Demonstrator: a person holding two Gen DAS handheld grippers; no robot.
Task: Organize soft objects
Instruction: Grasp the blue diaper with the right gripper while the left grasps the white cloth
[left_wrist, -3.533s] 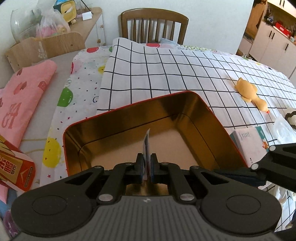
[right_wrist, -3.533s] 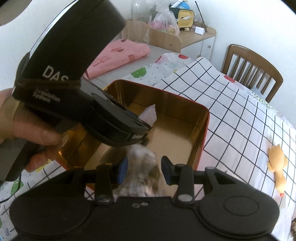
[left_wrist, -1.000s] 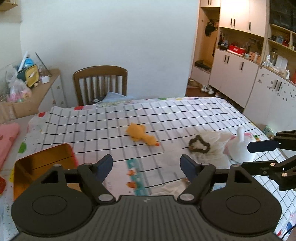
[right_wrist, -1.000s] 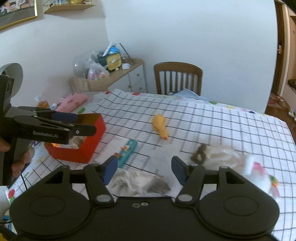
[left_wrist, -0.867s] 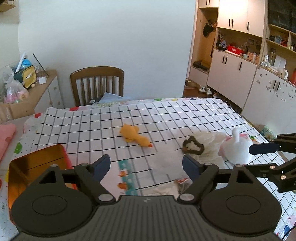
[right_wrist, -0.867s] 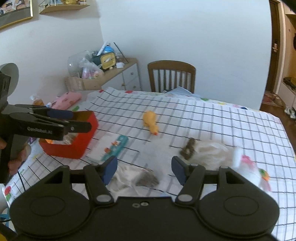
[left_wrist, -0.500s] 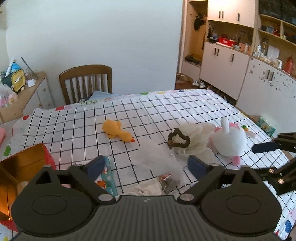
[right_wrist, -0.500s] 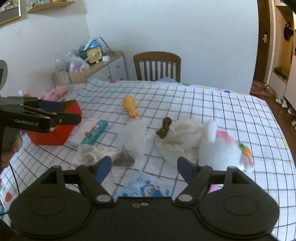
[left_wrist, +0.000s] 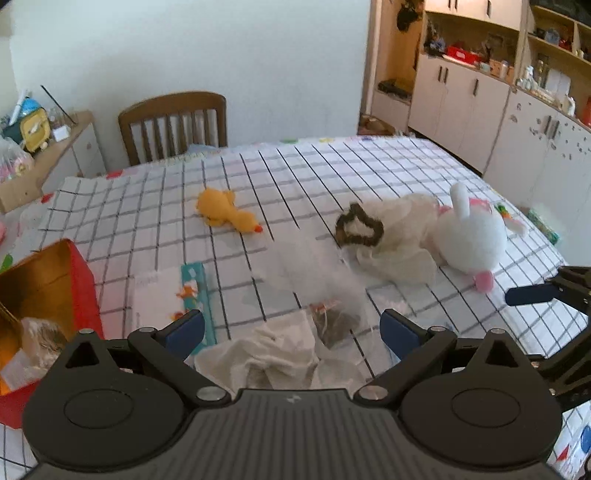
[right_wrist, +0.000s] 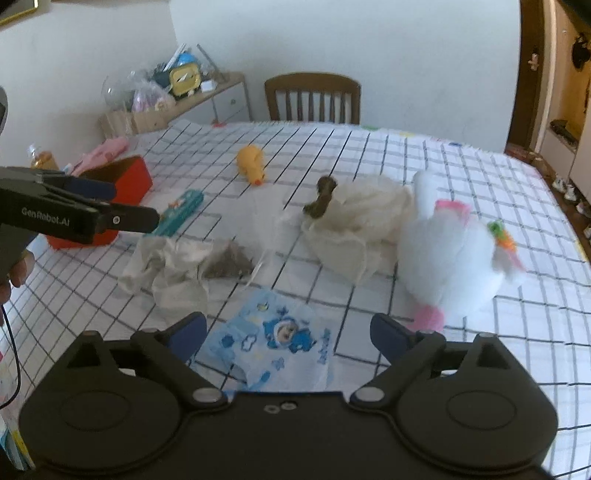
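Hovering tools: left tool (left_wrist: 291, 330) and right tool (right_wrist: 283, 330) both spread wide with nothing between the fingers, poised over the near edge of the tabletop (right_wrist: 461, 155).
Under left tool: crumpled white cloth (left_wrist: 273, 356) lay directly ahead, touching a clear packet of dark stuff (left_wrist: 334, 323).
Under right tool: blue cartoon pouch (right_wrist: 280, 341) sat just beyond the fingers, near the front edge.
Middle of tabletop: cream fabric bundle (right_wrist: 360, 221) with a dark scrunchie (left_wrist: 360, 227) resting on it; white plush rabbit (right_wrist: 452, 254) lay touching the bundle toward the right edge.
Farther back: yellow plush duck (left_wrist: 225, 214) lay alone, well apart from the rest.
Left edge: red tin (left_wrist: 48, 273) stood open, gold inside, already holding some packets.
Beside tin: a flat picture-book-like pack (left_wrist: 173, 295).
Handling, judged: all looked light and limp; cloth would bunch and trail, so pinch a thick fold near its middle.
Packet: likely slippery film; grip a corner seam.
Rabbit: bulky but squashy; take an ear or the neck.
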